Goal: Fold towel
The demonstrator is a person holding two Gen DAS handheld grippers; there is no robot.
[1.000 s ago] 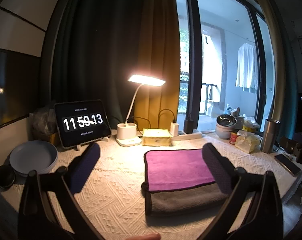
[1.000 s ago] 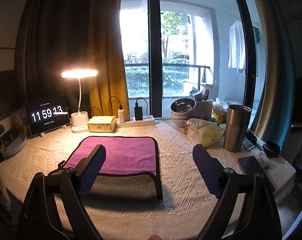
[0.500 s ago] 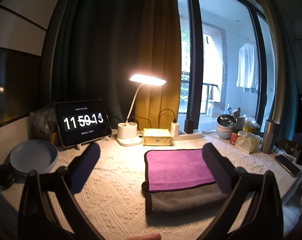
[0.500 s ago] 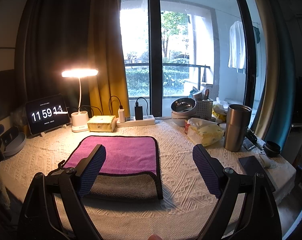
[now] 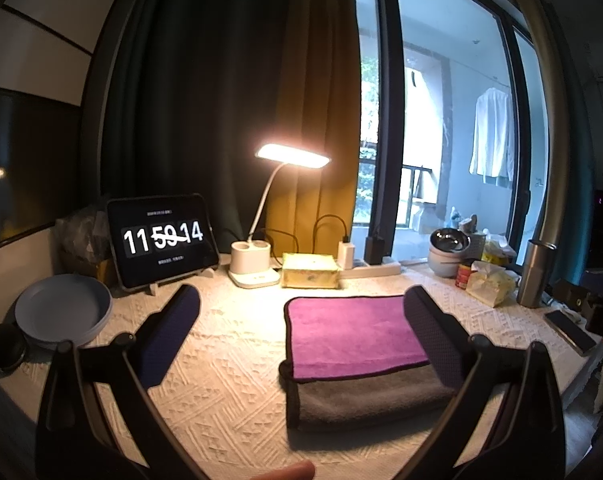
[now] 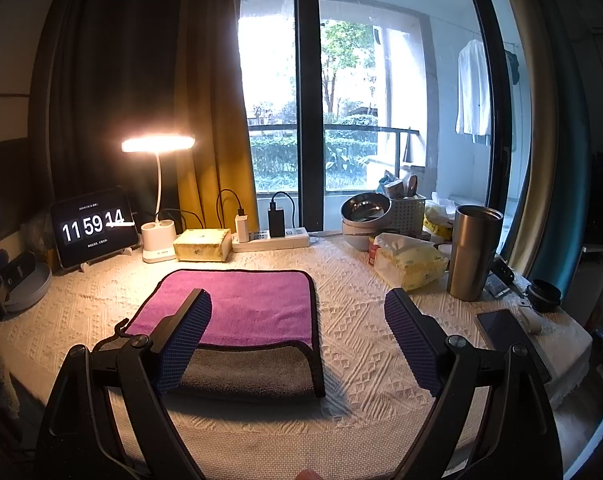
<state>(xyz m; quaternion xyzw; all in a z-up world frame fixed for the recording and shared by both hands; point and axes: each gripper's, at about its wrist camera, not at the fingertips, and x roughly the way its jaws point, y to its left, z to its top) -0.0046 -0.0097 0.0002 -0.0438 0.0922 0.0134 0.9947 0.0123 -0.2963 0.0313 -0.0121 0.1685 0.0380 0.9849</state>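
Note:
A folded towel (image 5: 353,340) lies flat on the white textured tablecloth, purple on top with a grey layer showing along its near edge. It also shows in the right wrist view (image 6: 241,308). My left gripper (image 5: 301,320) is open and empty, held above the table short of the towel, its right finger over the towel's right edge. My right gripper (image 6: 297,316) is open and empty, held near the table's front edge, its left finger over the towel's near left part.
A tablet clock (image 5: 161,240), lit desk lamp (image 5: 253,268) and yellow box (image 5: 309,276) stand behind the towel. A blue plate (image 5: 61,316) sits at the left. A steel tumbler (image 6: 473,252), tissue pack (image 6: 409,264), bowls (image 6: 365,216) and phone (image 6: 505,336) are at the right.
The clock has gone from 11:59:13 to 11:59:14. Both grippers and the towel have stayed put.

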